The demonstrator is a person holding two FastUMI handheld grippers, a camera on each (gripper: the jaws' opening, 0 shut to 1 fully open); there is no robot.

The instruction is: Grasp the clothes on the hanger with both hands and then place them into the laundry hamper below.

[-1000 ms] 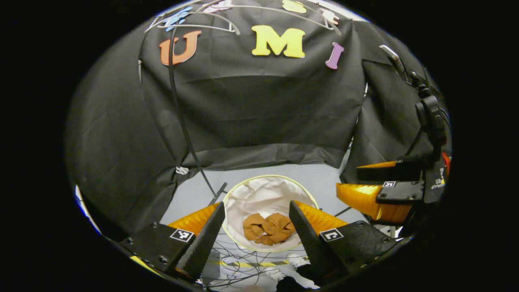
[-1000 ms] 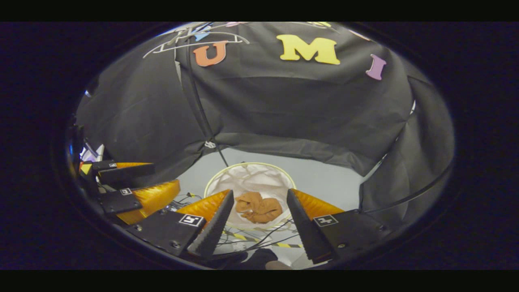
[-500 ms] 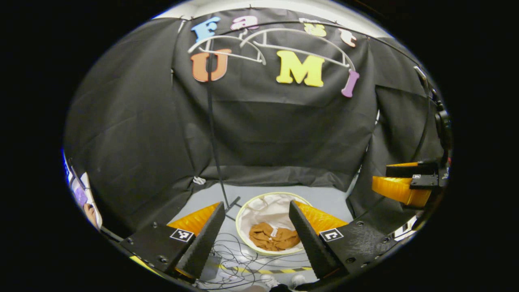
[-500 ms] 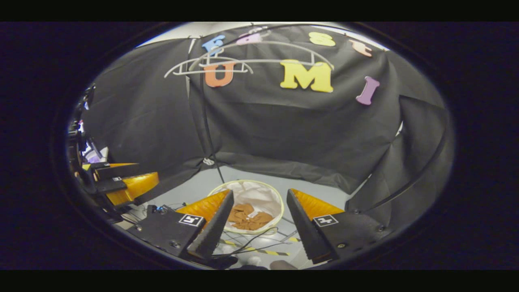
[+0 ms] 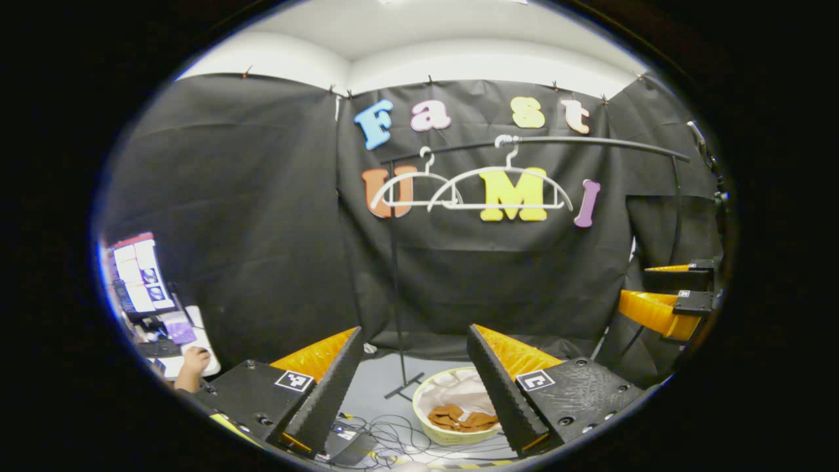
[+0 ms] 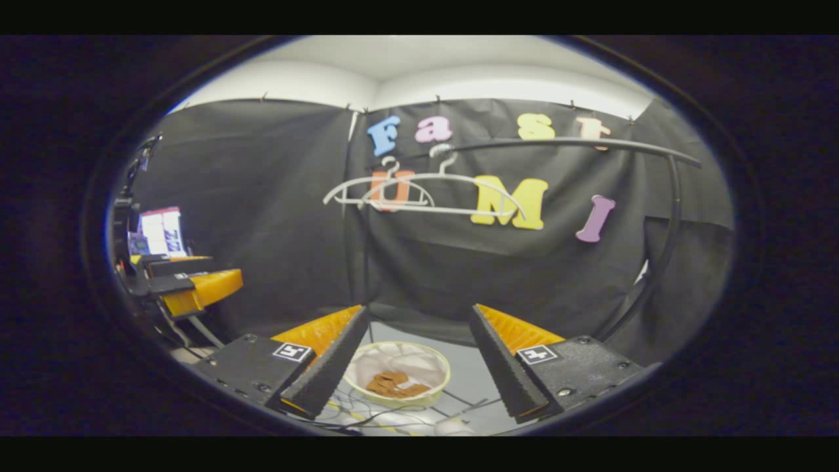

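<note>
In the left gripper view, a person's hand point(image 5: 194, 361) is resting on a white bench point(image 5: 196, 341) at the far left. The left hand-held gripper point(image 5: 414, 387) is hovering with its fingers spread apart and gripping nothing. Two bare white plastic hangers point(image 5: 472, 191) are hanging from a black metal rail point(image 5: 590, 142). Crumpled brown clothes point(image 5: 462, 419) are lying inside the round white fabric laundry hamper point(image 5: 427, 429) on the floor. In the right gripper view, the right hand-held gripper point(image 6: 419, 367) is likewise hovering apart and empty.
</note>
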